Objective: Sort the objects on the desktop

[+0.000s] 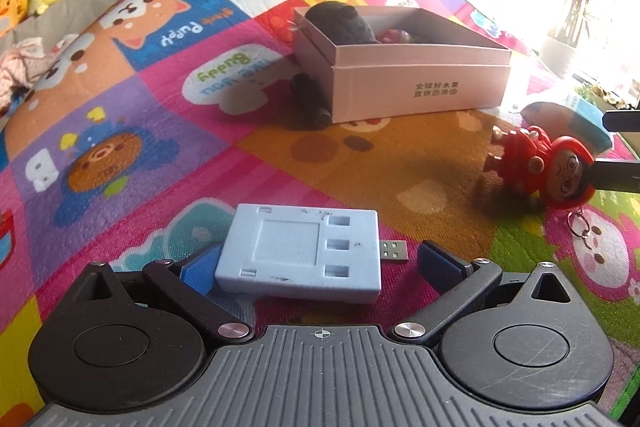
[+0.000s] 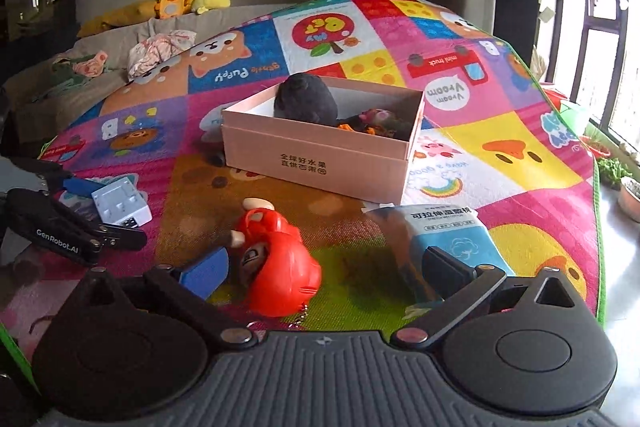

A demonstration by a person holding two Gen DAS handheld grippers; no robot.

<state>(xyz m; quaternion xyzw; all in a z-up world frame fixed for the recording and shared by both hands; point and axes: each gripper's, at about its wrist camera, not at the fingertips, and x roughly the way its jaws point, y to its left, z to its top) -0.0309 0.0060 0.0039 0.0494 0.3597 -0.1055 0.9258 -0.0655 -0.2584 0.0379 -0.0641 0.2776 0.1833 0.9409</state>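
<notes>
Your left gripper point(image 1: 320, 261) stands open around the USB adapter point(image 1: 300, 255): light, stiff, smooth. Pinch its long flat sides. Your right gripper point(image 2: 324, 273), spread too, flanks the red figurine point(image 2: 280, 267).

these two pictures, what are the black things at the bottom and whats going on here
The black parts are two hand-held grabbing tools, each with two blue-padded fingers and its own camera. One picture looks along the left tool, the other along the right tool. Both are open and hold nothing. A colourful play mat carries a pink box with toys inside, a pale blue USB device between the left fingers, a red figure between the right ones, and a blue packet.
</notes>
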